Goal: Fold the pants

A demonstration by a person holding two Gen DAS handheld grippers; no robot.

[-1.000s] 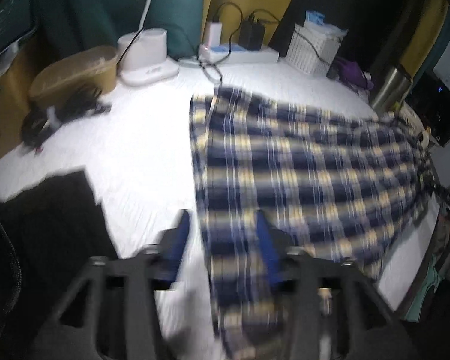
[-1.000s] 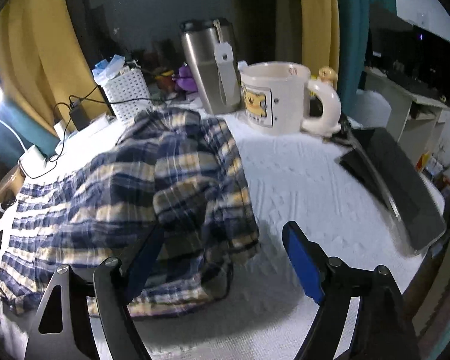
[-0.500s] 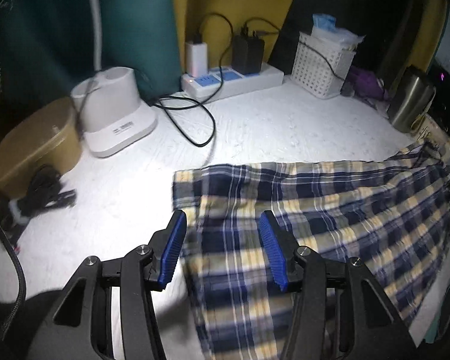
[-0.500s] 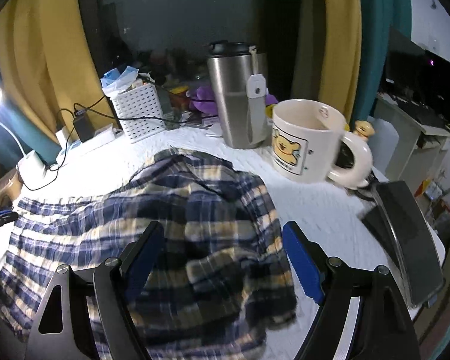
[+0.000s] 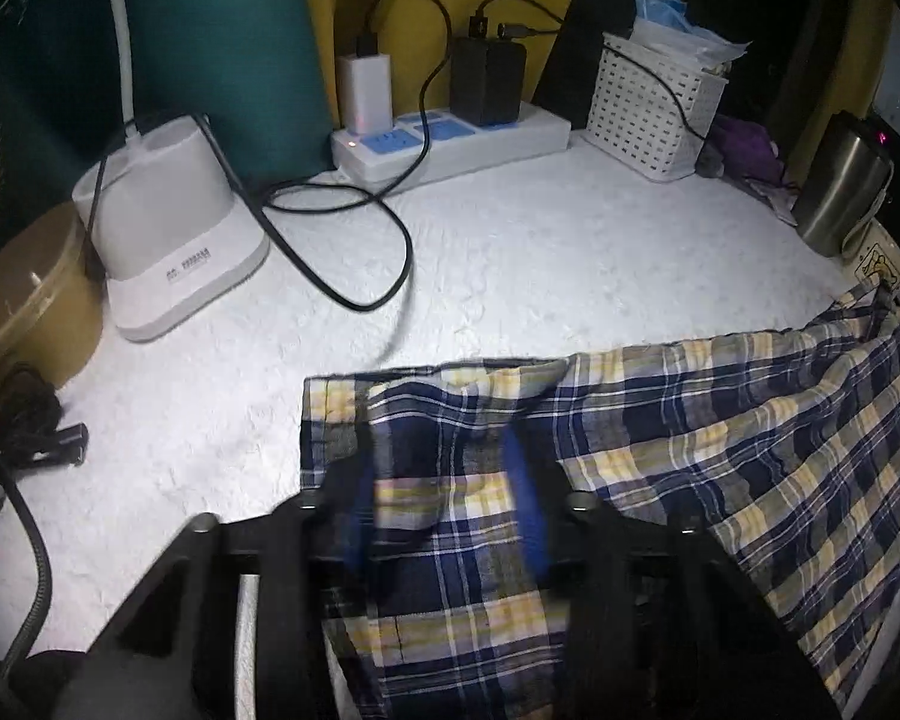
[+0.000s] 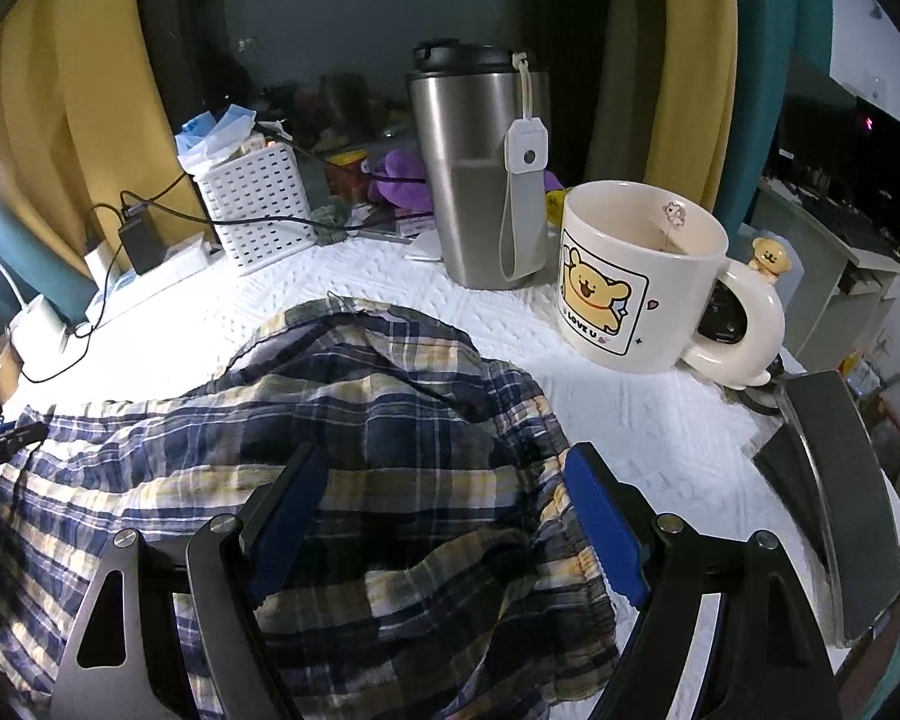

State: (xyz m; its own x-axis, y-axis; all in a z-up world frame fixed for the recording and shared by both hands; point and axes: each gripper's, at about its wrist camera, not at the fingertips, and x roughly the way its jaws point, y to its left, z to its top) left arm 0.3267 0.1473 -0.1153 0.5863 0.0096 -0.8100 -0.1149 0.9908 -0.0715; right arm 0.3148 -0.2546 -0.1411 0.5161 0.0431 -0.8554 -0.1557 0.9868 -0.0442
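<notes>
The left gripper point(image 5: 444, 480) has just been narrowing its blue pads, with a fold of the plaid pants point(image 5: 720, 450) between them near the hem corner; the blur hides whether the pads press the cloth yet. The right gripper point(image 6: 444, 516) stands spread wide over the bunched waist end of the pants point(image 6: 354, 420), its pads clear of the fabric.

The pants lie across the white textured table cover point(image 5: 510, 252), stretched from the left claw toward 3 o'clock in the left view.

Beyond the hem, at 10 o'clock in the left view, a black cable point(image 5: 354, 240) loops over the cover (its nearest bend close to the hem edge). Past it stand a white lamp base point(image 5: 174, 240), a tan lidded box point(image 5: 24, 300) and a power strip point(image 5: 450, 144) carrying two chargers.

In the right view, a dark flat slab point(image 6: 840, 492) lies at 3 o'clock by the table edge. At 1 o'clock sits a cream mug point(image 6: 636, 276) with a bear print, a tea-bag tag hanging inside; whether it holds liquid I cannot tell. Behind it stands a lidded steel tumbler point(image 6: 474, 180). At 11 o'clock a white slotted basket point(image 6: 258, 210) holds blue-and-clear packets.

Only the left view shows the hem and lamp base; only the right shows the mug's print and the slab.
</notes>
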